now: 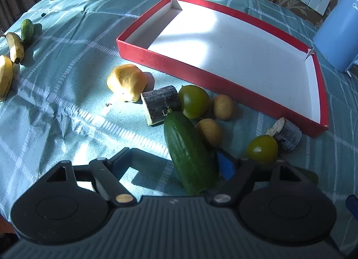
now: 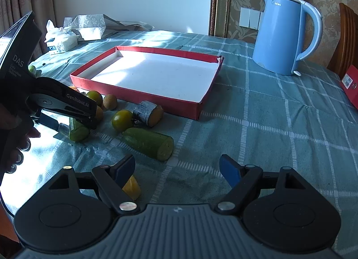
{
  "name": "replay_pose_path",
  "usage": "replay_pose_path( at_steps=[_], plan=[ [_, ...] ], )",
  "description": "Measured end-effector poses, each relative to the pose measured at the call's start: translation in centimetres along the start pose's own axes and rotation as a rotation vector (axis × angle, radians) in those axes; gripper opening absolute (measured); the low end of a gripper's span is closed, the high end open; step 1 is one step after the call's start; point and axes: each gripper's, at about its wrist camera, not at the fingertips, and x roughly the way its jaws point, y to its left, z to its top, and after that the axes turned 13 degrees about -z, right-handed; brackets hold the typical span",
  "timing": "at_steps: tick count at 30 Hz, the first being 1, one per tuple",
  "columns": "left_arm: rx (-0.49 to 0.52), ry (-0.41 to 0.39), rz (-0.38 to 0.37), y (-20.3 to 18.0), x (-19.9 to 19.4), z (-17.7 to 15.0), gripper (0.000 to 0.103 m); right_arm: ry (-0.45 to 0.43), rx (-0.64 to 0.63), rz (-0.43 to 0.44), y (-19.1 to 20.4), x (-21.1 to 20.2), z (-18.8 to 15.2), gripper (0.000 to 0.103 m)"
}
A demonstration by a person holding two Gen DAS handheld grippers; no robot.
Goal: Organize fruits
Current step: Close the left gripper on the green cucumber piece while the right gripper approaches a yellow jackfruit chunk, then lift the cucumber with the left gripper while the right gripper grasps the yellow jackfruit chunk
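Observation:
A red tray [image 1: 179, 69] with a white floor lies empty on the checked cloth; it also shows in the right wrist view [image 2: 134, 93]. My left gripper [image 1: 176, 162] is open around a cucumber piece [image 1: 188, 151], which lies between its fingers on the cloth. Close by lie two green tomatoes [image 1: 194, 101] [image 1: 262, 149], two small yellow fruits [image 1: 223, 106], two sugarcane chunks [image 1: 160, 104] and a yellow lump [image 1: 127, 82]. My right gripper [image 2: 177, 167] is open and empty, above the cloth near another cucumber piece [image 2: 148, 143].
Bananas [image 1: 14, 47] and a small cucumber [image 1: 27, 29] lie at far left. A blue kettle [image 2: 282, 35] stands right of the tray. A tissue pack [image 2: 62, 41] is at the back. A yellow piece [image 2: 132, 188] lies under my right gripper's left finger.

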Motion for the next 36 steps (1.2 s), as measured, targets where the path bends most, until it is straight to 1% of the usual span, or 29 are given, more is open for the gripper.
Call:
replay_pose_path(
  at_steps=[5,6,8,9,10,12,17,19,24,27,31,33,36],
  plan=[
    [0.008,-0.002,0.000,-0.2,0.1,0.0,0.072,-0.001,0.012,0.002,-0.4,0.3,0.2,0.083],
    [0.010,-0.003,-0.006,-0.2,0.0,0.0,0.069,0.000,0.014,0.003,-0.4,0.3,0.3,0.083],
    [0.022,-0.008,-0.029,-0.4,-0.1,0.0,0.057,0.002,0.016,0.005,-0.5,0.4,0.3,0.083],
    [0.026,-0.011,-0.048,-0.4,-0.2,-0.1,0.044,0.001,0.018,0.007,-0.5,0.4,0.2,0.083],
    [0.027,-0.011,-0.073,-0.6,-0.3,-0.1,0.039,-0.001,0.018,0.008,-0.5,0.4,0.3,0.083],
    [0.038,-0.009,-0.077,-0.6,-0.3,-0.1,0.039,-0.002,0.013,0.007,-0.4,0.5,0.3,0.083],
    [0.028,-0.018,-0.114,-0.1,-0.6,-0.3,0.037,-0.004,0.014,0.003,-0.4,0.5,0.3,0.083],
    [0.045,-0.026,-0.126,0.0,-0.9,-0.5,0.035,-0.009,0.014,-0.001,-0.4,0.5,0.3,0.083],
    [0.068,-0.036,-0.148,0.4,-1.2,-0.8,0.034,-0.017,0.006,-0.003,-0.2,0.5,0.4,0.083],
    [0.105,-0.051,-0.147,0.3,-1.4,-1.0,0.031,-0.019,0.005,0.002,-0.1,0.4,0.4,0.083],
    [0.138,-0.059,-0.143,0.3,-1.6,-1.2,0.031,-0.025,-0.016,0.002,0.2,0.2,0.2,0.083],
    [0.156,-0.064,-0.154,0.4,-1.7,-1.4,0.031,-0.029,-0.027,0.003,0.3,0.1,0.1,0.083],
    [0.181,-0.073,-0.143,0.5,-2.0,-1.6,0.030,-0.030,-0.042,0.012,0.6,0.0,0.0,0.083]
  ],
)
